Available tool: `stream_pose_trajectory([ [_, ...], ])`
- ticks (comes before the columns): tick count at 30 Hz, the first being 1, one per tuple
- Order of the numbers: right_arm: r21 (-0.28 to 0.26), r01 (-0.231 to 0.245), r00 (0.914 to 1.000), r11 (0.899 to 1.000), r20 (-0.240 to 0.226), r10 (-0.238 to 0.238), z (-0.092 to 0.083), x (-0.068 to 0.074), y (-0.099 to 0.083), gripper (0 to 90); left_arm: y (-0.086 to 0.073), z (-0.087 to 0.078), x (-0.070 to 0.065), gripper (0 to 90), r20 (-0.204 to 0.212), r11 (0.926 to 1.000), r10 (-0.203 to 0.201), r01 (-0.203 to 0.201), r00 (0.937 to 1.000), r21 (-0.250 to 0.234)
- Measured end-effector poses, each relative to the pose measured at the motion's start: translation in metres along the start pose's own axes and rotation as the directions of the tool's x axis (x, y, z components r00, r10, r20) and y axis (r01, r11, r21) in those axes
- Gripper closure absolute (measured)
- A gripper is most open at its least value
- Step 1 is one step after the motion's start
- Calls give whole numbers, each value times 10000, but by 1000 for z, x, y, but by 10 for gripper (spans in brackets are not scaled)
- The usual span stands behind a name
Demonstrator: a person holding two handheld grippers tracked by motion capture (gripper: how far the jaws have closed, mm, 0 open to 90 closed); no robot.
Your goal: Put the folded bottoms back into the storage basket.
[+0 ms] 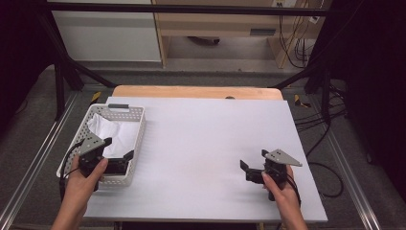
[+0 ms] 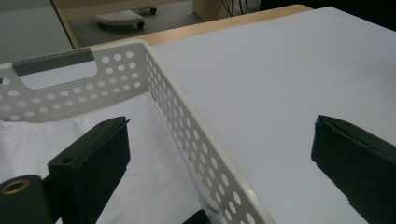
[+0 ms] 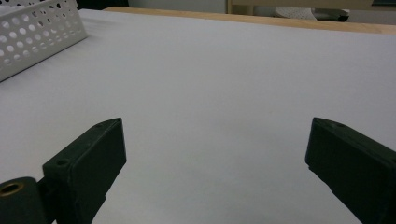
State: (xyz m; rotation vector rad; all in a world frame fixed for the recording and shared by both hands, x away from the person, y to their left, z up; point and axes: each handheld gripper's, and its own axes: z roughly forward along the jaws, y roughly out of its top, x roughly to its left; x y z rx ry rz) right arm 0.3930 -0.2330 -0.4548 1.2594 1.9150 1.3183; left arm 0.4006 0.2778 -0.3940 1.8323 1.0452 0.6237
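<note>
A white perforated basket (image 1: 140, 125) stands at the table's left side with a white cloth (image 1: 112, 132) lying in it. My left gripper (image 1: 118, 147) is open over the basket's near right corner. In the left gripper view, my left gripper (image 2: 219, 122) straddles the basket wall (image 2: 187, 126), one jaw over the cloth (image 2: 154, 186) and the other over the table. My right gripper (image 1: 253, 159) is open and holds nothing, low over the white table top near the front right. In the right gripper view, my right gripper (image 3: 215, 123) faces bare table, with the basket (image 3: 32, 32) far off at upper left.
The white sheet (image 1: 206, 143) covers a wooden table whose far edge (image 1: 196, 91) shows. Black frame legs (image 1: 60, 86) stand behind at the left, and cables (image 1: 330, 115) lie on the floor past the table's right edge.
</note>
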Motion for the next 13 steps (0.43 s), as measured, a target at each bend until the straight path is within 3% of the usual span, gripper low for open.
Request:
stream_pose_trajectory([
  [6, 108, 219, 9997, 9997, -114, -217, 3, 2, -3, 58, -1, 2, -2, 48, 37, 10000, 42, -42, 10000, 57],
  [13, -210, 248, 9995, 9995, -185, -252, -1, 2, -3, 56, -1, 2, -3, 49, 67, 10000, 16, -16, 10000, -39],
])
